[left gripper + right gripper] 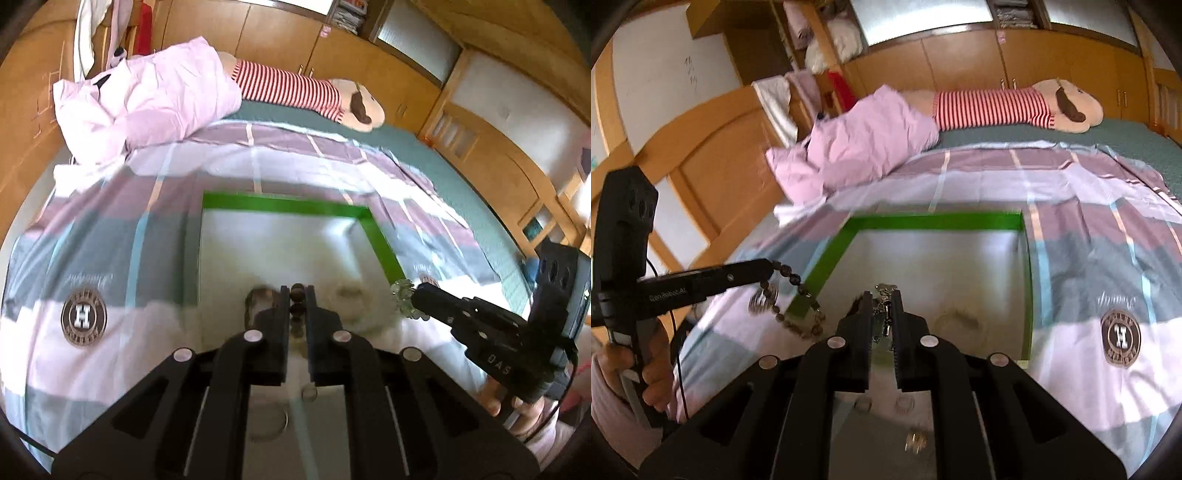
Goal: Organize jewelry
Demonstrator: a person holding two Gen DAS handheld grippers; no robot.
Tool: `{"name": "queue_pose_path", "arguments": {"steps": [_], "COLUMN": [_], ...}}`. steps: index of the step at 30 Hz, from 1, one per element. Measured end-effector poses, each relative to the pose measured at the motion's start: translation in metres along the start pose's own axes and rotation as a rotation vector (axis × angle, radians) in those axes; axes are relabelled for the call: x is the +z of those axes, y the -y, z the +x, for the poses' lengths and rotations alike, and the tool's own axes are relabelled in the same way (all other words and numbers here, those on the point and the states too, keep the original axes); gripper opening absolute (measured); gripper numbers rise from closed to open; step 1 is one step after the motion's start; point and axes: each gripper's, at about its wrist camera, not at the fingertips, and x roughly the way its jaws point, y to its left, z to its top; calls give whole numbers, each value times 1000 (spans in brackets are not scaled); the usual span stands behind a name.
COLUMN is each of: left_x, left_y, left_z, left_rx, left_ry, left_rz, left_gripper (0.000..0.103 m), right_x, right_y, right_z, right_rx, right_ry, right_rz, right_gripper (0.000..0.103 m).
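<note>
I have the dark bead bracelet pinched between the tips of my left gripper, its beads showing in the narrow slot between the jaws; from the right wrist camera the same bracelet hangs in a loop below that claw's tip, above the near left corner of the tray. My right gripper is clamped on a silvery chain piece that runs down between its toothed pads; from the left wrist camera a cluster of pale green beads sits at that claw's tip, just off the tray's right edge. Whether chain and green beads are one piece I cannot tell. Both claws hover over the green-rimmed tray, whose pale floor lies bare ahead of the jaws up to the far rim. A few small ring-like items lie blurred beneath my right claw. Around the tray spreads the checked bedspread, open to both sides, with a round "H" emblem to the left of my left claw. The left gripper's body reads "GenRobot.AI".
</note>
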Motion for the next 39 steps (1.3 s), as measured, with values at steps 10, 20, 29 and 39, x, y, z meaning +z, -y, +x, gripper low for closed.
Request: {"name": "queue_pose_path", "arguments": {"steps": [10,20,29,39], "left_x": [2,-21,-91,-107], "left_y": [-39,-18,-15,-21], "left_z": [79,27,57,90], "left_rx": [121,69,175,206], "left_ry": [-145,-71,-287,-418], "left_rz": [-77,-32,-33,-50], "left_gripper": [16,86,93,93], "right_x": [-12,-32,-96,-119], "right_y": [25,8,-1,-3], "right_z": [61,7,31,54], "right_rx": [-77,-42,-116,-189], "right_ry": [-159,-161,-389,-478], "right_rz": [48,25,-70,-115], "right_gripper": [15,71,71,71]}}
